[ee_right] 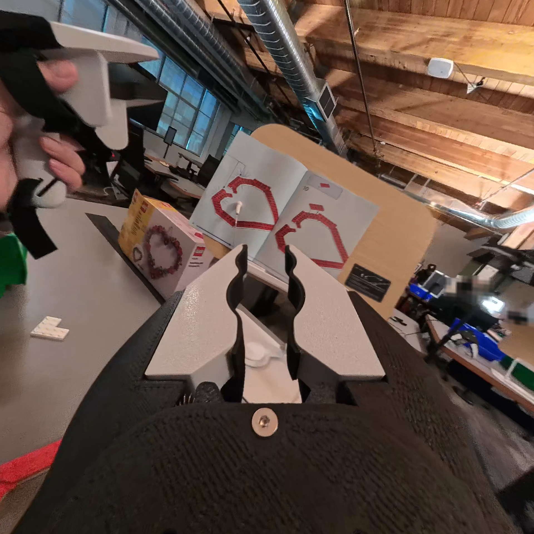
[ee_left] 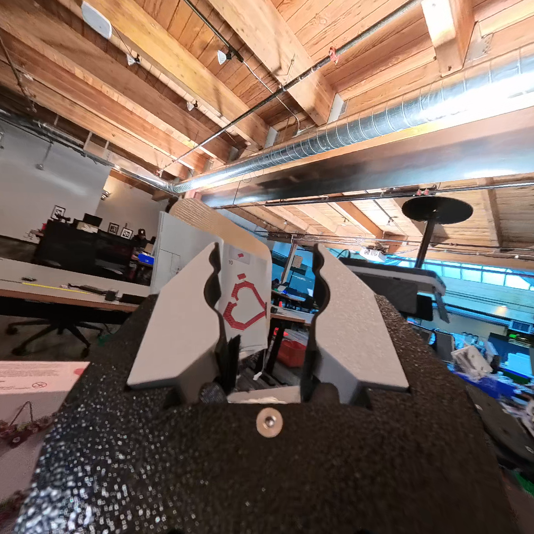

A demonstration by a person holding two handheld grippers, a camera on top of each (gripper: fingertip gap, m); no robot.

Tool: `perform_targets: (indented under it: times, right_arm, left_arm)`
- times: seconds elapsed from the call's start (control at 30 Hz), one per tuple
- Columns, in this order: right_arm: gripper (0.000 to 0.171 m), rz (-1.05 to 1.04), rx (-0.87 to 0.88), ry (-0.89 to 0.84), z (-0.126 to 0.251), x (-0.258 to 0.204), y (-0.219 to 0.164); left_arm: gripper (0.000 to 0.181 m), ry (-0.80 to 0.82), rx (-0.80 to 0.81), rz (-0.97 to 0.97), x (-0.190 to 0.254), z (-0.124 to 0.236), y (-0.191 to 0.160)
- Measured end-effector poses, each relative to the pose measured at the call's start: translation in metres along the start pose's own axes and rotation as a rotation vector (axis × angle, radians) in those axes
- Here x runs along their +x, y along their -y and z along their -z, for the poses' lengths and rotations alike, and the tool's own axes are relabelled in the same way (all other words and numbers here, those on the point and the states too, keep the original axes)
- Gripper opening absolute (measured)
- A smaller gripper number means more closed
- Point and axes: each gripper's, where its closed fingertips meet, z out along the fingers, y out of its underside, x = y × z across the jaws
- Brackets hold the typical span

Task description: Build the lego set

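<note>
Before instruction booklet [ee_right: 284,219]: left tool [ee_left: 267,257] spread wide, empty; right tool [ee_right: 265,251] spread, empty.

two grippers: left gripper [ee_left: 267,254], right gripper [ee_right: 265,251]. one instruction booklet [ee_right: 284,215], two red heart diagrams showing. one lego box [ee_right: 166,248]. one white plate piece [ee_right: 49,328] on one table [ee_right: 72,289].

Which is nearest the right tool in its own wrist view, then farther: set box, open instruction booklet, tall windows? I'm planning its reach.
1. Set box, left of the right tool, on the table.
2. Instruction booklet, propped upright ahead.
3. Windows, far upper left.
</note>
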Motion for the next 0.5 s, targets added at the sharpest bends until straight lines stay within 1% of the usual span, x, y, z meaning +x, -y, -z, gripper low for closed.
perform_targets:
  times: [0.13, 0.23, 0.3, 0.43, 0.5]
  right_arm:
    - [0.025, 0.041, -0.028, -0.057, 0.021, 0.034, 0.014]
    - [0.024, 0.041, -0.034, -0.111, 0.038, 0.059, 0.020]
    - [0.024, 0.022, -0.027, -0.140, 0.048, 0.072, 0.024]
    - [0.023, -0.014, -0.010, -0.155, 0.058, 0.083, 0.028]
    - [0.023, -0.017, -0.020, -0.153, 0.058, 0.083, 0.027]
  left_arm:
    - [0.067, -0.109, -0.048, 0.149, 0.021, 0.006, 0.017]
    - [0.067, -0.241, -0.076, 0.257, 0.042, 0.019, 0.036]
    - [0.067, -0.313, -0.085, 0.291, 0.053, 0.030, 0.047]
    - [0.066, -0.302, -0.085, 0.309, 0.044, 0.042, 0.057]
    - [0.067, -0.378, -0.045, 0.360, 0.056, 0.050, 0.075]
